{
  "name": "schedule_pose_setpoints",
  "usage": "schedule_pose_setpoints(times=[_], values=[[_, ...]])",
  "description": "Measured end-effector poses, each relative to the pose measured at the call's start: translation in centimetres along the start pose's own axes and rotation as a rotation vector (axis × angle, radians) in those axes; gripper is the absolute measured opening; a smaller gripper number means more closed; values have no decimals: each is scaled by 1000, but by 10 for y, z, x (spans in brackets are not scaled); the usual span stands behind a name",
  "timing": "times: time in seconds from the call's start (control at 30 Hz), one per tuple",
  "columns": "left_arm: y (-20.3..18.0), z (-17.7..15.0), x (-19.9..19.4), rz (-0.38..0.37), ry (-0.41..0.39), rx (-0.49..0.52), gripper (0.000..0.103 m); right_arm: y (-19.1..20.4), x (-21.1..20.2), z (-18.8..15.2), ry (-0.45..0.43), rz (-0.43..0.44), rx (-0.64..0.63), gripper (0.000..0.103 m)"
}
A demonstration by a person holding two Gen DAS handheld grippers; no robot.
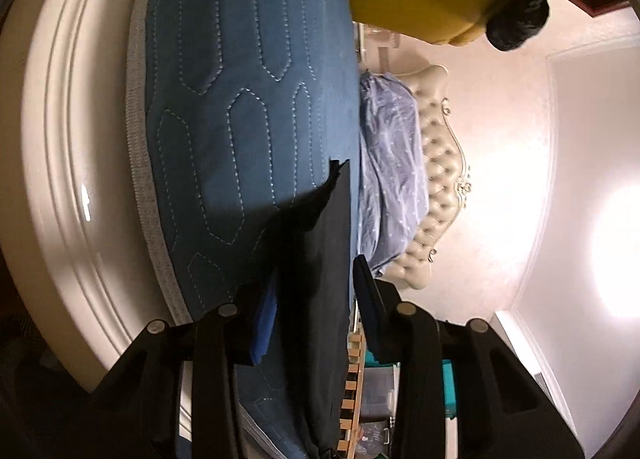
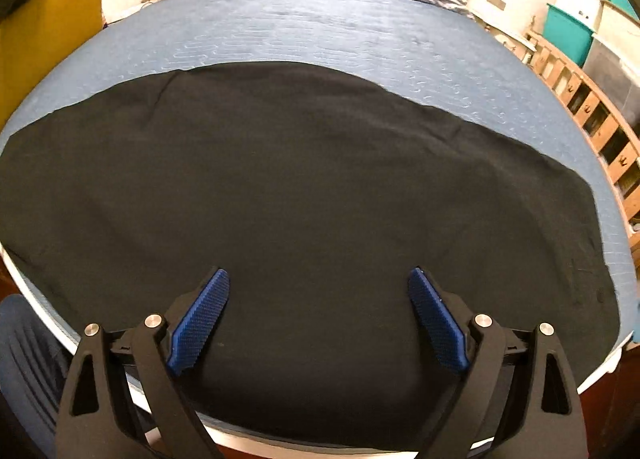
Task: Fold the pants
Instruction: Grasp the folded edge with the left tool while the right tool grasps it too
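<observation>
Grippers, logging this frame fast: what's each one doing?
Left gripper: open, black pants fabric between its fingers.
Right gripper: open, holding nothing, above the pants.

Your right gripper hangs tilted downward, jaws spread wide, nothing between the blue pads. Your left gripper is rolled sideways, jaws parted.

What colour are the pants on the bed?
Black pants, plain; clearest in the right wrist view.

Matt black cloth pants on a quilted, seemingly velvety blue mattress.
</observation>
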State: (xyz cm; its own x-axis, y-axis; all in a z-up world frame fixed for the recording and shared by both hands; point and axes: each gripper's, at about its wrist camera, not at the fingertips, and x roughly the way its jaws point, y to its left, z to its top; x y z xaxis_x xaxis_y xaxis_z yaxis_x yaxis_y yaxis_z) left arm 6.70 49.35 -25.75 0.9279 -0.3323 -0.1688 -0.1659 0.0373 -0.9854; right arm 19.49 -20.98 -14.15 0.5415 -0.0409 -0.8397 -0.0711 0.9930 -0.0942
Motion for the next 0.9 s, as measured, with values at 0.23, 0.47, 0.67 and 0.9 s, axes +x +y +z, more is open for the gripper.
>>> schedule_pose_setpoints(times=[0.23, 0.47, 0.67, 0.9], values=[[-9, 7, 9, 3, 20, 18, 35, -48, -21, -3, -50, -7, 139, 81], [-12, 7, 13, 35, 18, 10, 37, -230, -58, -55, -97, -93, 574, 81], [-27, 6, 19, 114, 9, 36, 37, -342, -33, -47, -52, 131, 711, 81], [-43, 6, 30, 219, -8, 65, 43, -356, -29, -77, -42, 338, 771, 64]])
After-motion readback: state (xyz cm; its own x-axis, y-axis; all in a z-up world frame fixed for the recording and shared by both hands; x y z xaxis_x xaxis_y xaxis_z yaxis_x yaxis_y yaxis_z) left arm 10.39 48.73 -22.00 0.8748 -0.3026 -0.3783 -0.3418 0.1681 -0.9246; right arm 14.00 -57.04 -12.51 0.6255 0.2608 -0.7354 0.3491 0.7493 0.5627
